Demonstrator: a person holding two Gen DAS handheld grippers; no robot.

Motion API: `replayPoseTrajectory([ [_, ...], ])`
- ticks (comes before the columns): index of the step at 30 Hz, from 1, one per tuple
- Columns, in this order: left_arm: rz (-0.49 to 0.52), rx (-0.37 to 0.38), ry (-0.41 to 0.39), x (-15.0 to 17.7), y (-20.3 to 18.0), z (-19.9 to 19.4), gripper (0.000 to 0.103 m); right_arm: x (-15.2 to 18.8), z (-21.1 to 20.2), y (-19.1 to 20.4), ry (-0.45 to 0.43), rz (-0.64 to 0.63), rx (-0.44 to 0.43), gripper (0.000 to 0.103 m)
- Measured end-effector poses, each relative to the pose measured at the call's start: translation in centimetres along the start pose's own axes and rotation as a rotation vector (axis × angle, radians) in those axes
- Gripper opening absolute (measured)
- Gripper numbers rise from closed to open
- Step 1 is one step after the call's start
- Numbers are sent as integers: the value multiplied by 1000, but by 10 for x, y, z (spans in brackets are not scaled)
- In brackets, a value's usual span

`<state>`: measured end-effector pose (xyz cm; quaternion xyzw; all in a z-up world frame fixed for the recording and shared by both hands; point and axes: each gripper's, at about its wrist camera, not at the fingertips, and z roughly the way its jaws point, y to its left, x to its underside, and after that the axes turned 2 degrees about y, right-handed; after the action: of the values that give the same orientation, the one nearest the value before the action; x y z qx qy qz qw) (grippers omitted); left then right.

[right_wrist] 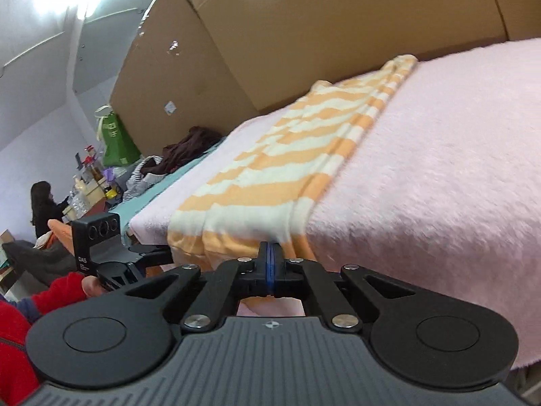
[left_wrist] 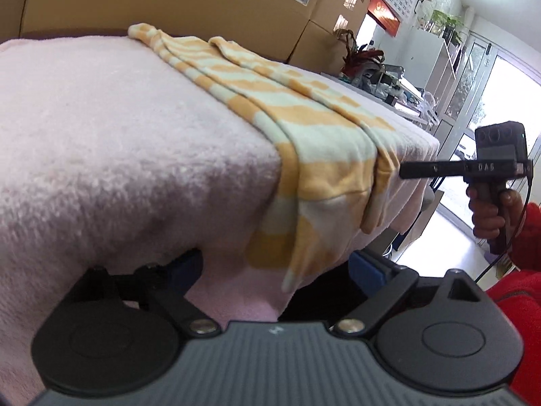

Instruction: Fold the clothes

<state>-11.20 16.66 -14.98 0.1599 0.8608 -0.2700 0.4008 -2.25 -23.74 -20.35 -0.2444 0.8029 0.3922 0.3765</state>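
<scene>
From the left wrist camera, a pink blanket [left_wrist: 111, 128] covers the worktop, and the left gripper [left_wrist: 275, 267] hangs low at the near edge with its jaws spread wide and nothing between them. A striped garment [left_wrist: 270, 101], orange and pale, lies in a long folded strip across the blanket from the far left to the near edge, where its end hangs down over the side just above the open jaws. To the right of it the right gripper [left_wrist: 405, 170] reaches in sideways to the hanging edge of the cloth, held by a hand [left_wrist: 493, 209] in a red sleeve [left_wrist: 527, 237]. Cardboard boxes [left_wrist: 236, 3] stand behind the worktop.

From the right wrist camera, the left gripper [right_wrist: 148, 253] is low at the left. In the middle, the right gripper [right_wrist: 269, 253] has its jaws pressed together at the near hem of the striped garment [right_wrist: 287, 155]; whether cloth is pinched I cannot tell.
</scene>
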Motion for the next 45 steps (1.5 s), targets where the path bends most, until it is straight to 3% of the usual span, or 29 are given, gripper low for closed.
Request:
replayPoseTrajectory([
  [1, -8, 23, -5, -2, 0, 2, 97, 4, -5, -3, 10, 15, 15, 16],
  [3, -4, 71, -13, -6, -3, 6, 98, 10, -10, -2, 38, -5, 33, 24],
  [5, 18, 83, -13, -10, -6, 10, 98, 10, -9, -4, 34, -14, 32, 41],
  [6, 24, 86, -13, -12, -6, 12, 98, 10, -8, -5, 29, -17, 30, 43],
  [13, -16, 143, 12, -21, -1, 16, 98, 4, 19, -7, 52, -79, -22, 48],
  [17, 14, 169, 44, -20, -4, 19, 92, 5, 32, -13, 85, -78, -48, 48],
  [24, 26, 241, 60, -16, -14, 19, 48, 7, 27, -19, 89, -33, -122, 45],
  [25, 39, 246, 66, -15, -18, 16, 48, 7, 26, -19, 90, -29, -131, 43],
  [28, 52, 257, 59, -13, -25, 7, 47, 8, 20, -19, 105, -23, -156, 21],
  [29, 52, 262, 52, -13, -26, 4, 47, 9, 18, -18, 109, -24, -162, 20],
  [31, 40, 237, 32, -14, -23, 3, 58, 9, 14, -18, 114, -26, -173, 20],
  [32, 27, 218, 22, -14, -19, 5, 73, 9, 14, -19, 114, -21, -178, 21],
  [33, 1, 209, 20, -15, -13, 7, 78, 8, 15, -20, 112, -13, -184, 23],
  [35, -85, 234, 27, -16, 1, 10, 78, 5, 18, -24, 93, 12, -199, 41],
  [38, -111, 266, 14, -20, 5, 10, 77, 3, 25, -27, 74, 34, -229, 45],
  [40, -69, 277, 16, -19, 1, 12, 70, 4, 29, -31, 74, 43, -242, 45],
  [42, -51, 295, 33, -17, 0, 17, 34, 6, 31, -33, 73, 53, -255, 45],
  [44, -41, 302, 42, -15, -3, 18, 15, 7, 28, -33, 65, 52, -264, 44],
  [45, -28, 297, 35, -14, -6, 15, 13, 8, 27, -33, 61, 52, -268, 43],
])
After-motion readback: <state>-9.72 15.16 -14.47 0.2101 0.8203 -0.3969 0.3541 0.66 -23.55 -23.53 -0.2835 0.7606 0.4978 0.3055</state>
